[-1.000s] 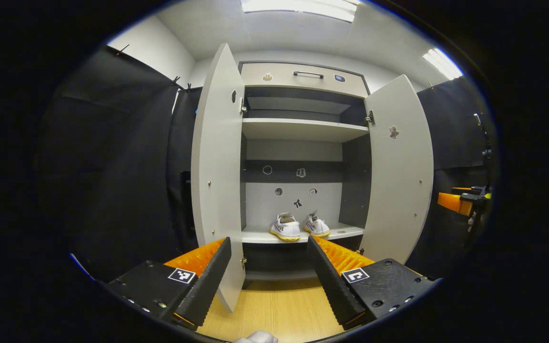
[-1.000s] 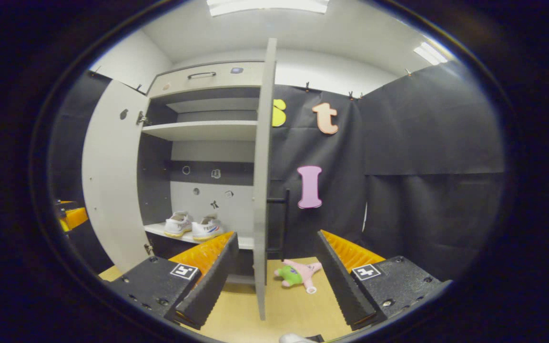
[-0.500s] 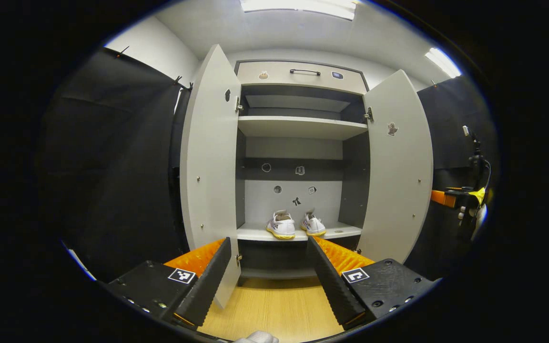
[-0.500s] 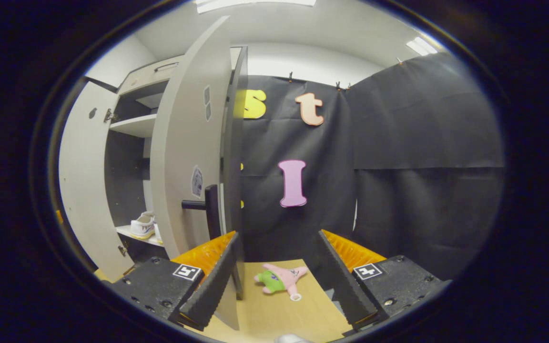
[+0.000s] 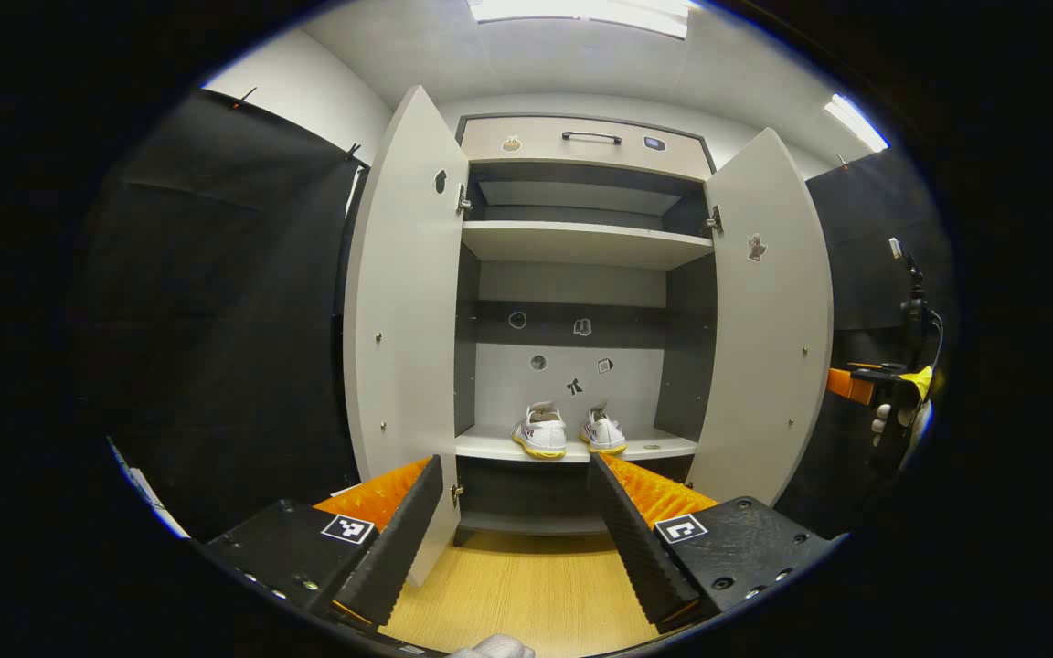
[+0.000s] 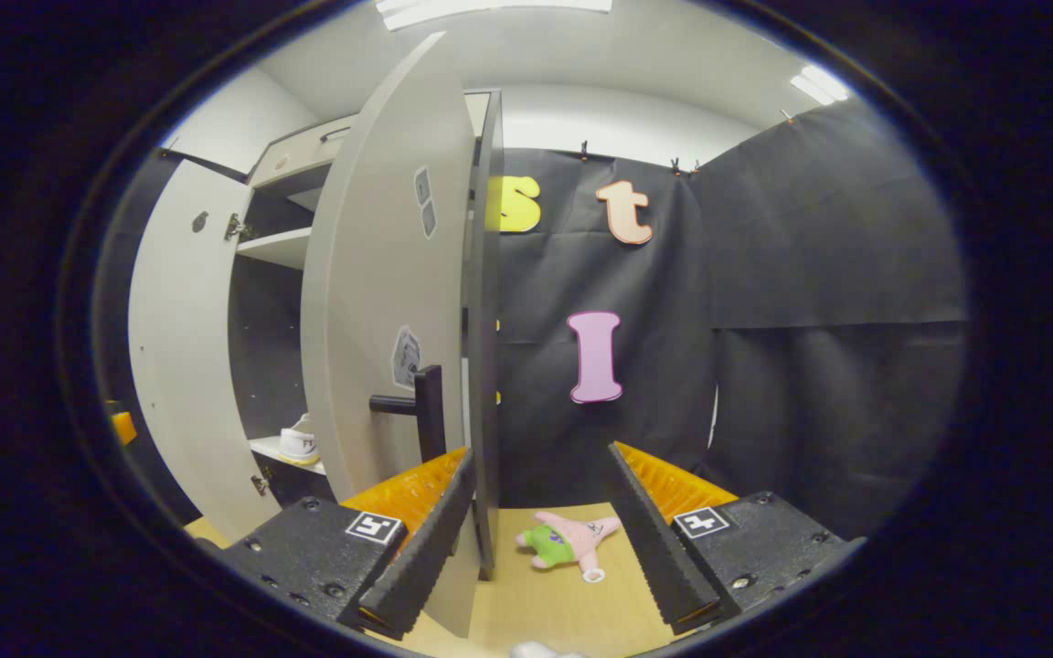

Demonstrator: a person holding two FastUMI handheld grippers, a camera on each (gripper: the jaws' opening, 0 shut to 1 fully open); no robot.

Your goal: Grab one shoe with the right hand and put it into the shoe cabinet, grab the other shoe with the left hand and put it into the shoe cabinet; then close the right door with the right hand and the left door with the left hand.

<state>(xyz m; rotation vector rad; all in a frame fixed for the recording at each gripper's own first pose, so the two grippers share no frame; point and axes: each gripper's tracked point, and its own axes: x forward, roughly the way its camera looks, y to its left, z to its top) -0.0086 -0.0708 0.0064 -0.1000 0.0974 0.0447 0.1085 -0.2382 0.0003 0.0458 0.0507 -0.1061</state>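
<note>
The left hand-held gripper (image 5: 515,530) is spread wide with nothing between its fingers, levelled at the open shoe cabinet (image 5: 581,146) from in front. Just past the fingertips lies the wooden floor (image 5: 526,594). Beyond it, at 12 o'clock, the cabinet's lower shelf (image 5: 490,446) carries both shoes side by side and close together, heels toward the camera: the left shoe (image 5: 541,431) and the right shoe (image 5: 605,431), both white with yellow soles. The upper shelf (image 5: 581,245) above them holds nothing. The left door (image 5: 403,320) stands open at 10 o'clock and the right door (image 5: 773,320) stands open at 2 o'clock. Far off at 3 o'clock, past the right door's edge, part of the other gripper and a gloved hand (image 5: 883,422) show.

The right hand-held gripper (image 6: 537,535) is likewise spread and empty, held low beside the outer face of the right door (image 6: 380,302), whose dark handle (image 6: 417,411) sits at about 11 o'clock just above the left finger (image 6: 421,548); whether finger and door touch I cannot tell. On the floor between the fingers lies a pink and green plush toy (image 6: 568,541). Farther back at 9 o'clock, one shoe (image 6: 300,446) peeks out on the shelf.
</note>
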